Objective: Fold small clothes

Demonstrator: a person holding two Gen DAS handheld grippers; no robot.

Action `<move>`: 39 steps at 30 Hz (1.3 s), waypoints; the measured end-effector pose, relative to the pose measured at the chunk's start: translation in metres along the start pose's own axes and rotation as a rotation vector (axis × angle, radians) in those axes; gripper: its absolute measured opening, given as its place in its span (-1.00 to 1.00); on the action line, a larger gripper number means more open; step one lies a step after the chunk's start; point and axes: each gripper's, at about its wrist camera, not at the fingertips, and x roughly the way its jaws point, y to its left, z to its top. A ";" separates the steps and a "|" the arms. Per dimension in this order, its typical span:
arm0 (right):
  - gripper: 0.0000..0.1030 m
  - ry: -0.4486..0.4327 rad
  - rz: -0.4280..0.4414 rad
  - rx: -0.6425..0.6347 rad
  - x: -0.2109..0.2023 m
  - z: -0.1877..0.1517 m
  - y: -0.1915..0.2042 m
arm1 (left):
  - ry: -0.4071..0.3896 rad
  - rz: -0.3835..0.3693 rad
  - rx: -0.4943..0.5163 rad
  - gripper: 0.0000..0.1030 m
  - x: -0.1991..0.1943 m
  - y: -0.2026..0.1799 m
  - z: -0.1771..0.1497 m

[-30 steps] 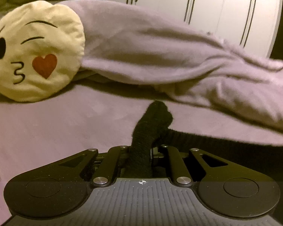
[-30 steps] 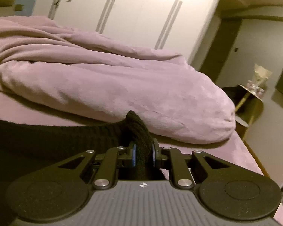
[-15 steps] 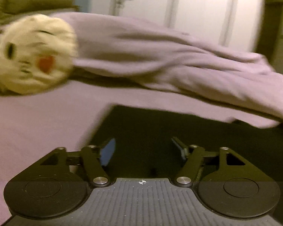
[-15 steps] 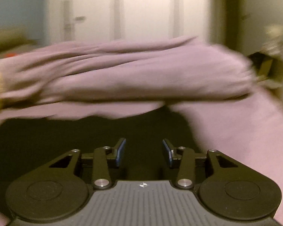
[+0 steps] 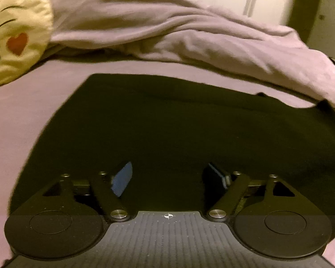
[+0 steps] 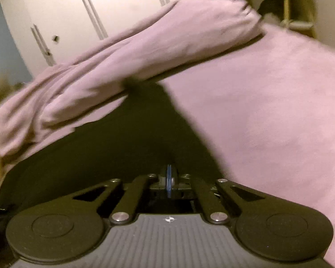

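Black garment (image 5: 167, 122) spread flat on the bed (image 5: 22, 116).
Left gripper (image 5: 170, 176) fingers stand apart over it; right gripper (image 6: 169, 178) fingers together, holding nothing.

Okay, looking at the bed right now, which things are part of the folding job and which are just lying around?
Part of the job:
- black garment, spread flat on the bed
- left gripper, open
- right gripper, shut

Just lying about:
- emoji cushion
- lilac duvet
- white wardrobe

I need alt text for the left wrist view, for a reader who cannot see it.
The open left gripper hovers over a black garment lying flat on a mauve bed sheet. Behind it lie a rumpled mauve duvet and a yellow emoji cushion.
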 end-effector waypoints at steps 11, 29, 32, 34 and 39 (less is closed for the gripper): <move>-0.76 -0.040 0.136 -0.301 0.035 -0.006 0.155 | 0.062 0.037 0.048 0.64 0.031 -0.046 0.028; -0.31 -0.115 -0.135 -0.402 0.057 0.015 0.105 | 0.049 0.042 0.112 0.99 0.058 -0.037 0.039; -0.31 -0.099 -0.191 -0.365 0.049 0.017 0.079 | 0.029 0.049 0.095 0.99 0.054 -0.028 0.040; -0.25 -0.095 -0.225 -0.351 0.041 0.018 0.070 | 0.021 0.063 0.060 0.98 0.049 -0.017 0.041; -0.12 -0.082 -0.269 -0.218 -0.012 0.013 0.047 | -0.016 0.137 0.032 0.96 0.015 0.011 0.030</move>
